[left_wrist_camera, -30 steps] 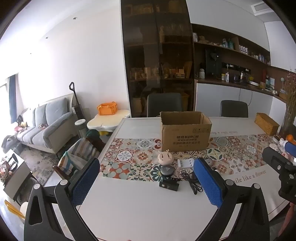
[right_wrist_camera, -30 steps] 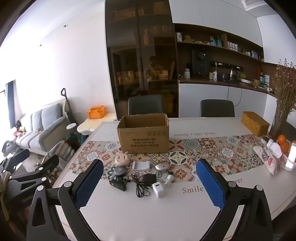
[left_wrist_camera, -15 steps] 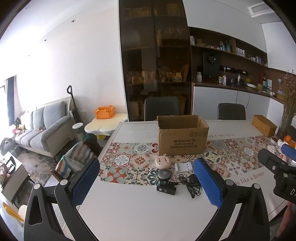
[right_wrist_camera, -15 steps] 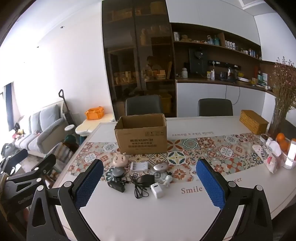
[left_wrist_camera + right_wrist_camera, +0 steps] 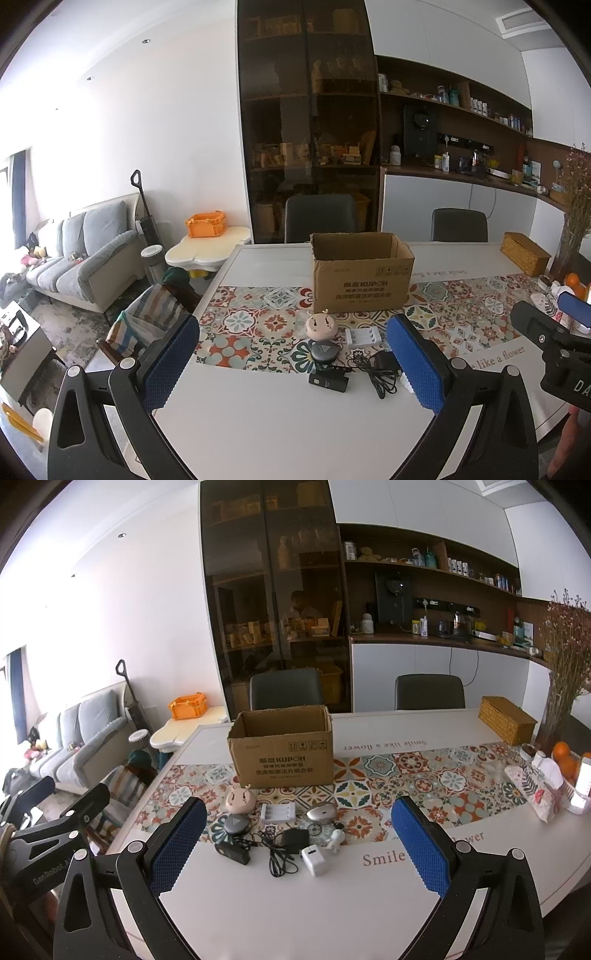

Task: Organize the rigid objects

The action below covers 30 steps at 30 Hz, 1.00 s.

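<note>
Left tongs: spread wide, holding nothing, raised above the near-left part of the surface.
Right tongs: spread wide, holding nothing, raised above the near edge, facing the cluster squarely.
Cardboard box: open-topped, upright on the patterned runner, beyond the small items toward the far edge; presumably the place they are to go.
Small items: a loose cluster between the box and the near edge, ahead of both tongs and below them.
Pink round case: back-left of the cluster, nearest the box.
Battery holder: white, long axis running left to right.
Silver case: right of the battery holder.
Black disc: in front of the pink round case.
Black clip unit: front-left, long axis slanting left to right.
Black adapter with cord: centre, cord trailing toward the near edge.
White plug cube: front-right, nearest the right tongs.
White figurine: just beside the cube.
Nearer tongs: the right pair for cube and figurine, by my judgement; the left pair for the black clip unit and disc.
</note>
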Tool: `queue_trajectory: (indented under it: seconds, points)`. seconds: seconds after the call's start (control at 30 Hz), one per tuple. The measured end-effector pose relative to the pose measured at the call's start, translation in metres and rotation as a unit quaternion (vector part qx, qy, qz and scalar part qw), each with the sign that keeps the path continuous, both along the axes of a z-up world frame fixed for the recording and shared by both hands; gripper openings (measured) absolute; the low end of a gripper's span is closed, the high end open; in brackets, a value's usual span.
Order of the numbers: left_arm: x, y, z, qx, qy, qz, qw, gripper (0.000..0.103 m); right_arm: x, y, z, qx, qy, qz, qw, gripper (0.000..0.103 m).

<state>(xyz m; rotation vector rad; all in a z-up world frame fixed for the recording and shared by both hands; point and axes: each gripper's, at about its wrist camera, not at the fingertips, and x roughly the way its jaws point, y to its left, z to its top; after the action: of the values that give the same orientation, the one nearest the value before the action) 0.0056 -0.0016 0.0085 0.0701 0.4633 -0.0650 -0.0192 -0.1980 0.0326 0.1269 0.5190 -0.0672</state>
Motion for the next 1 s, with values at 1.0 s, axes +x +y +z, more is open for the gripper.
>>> queue_trajectory:
  seconds: [1.0]
  points:
    - [0.0053,-0.0042,0.0061,0.001,-0.005,-0.003,1.0,0.103,0.001,0.0022,-0.0002,0.002,0.001,-0.001,1.0,0.101]
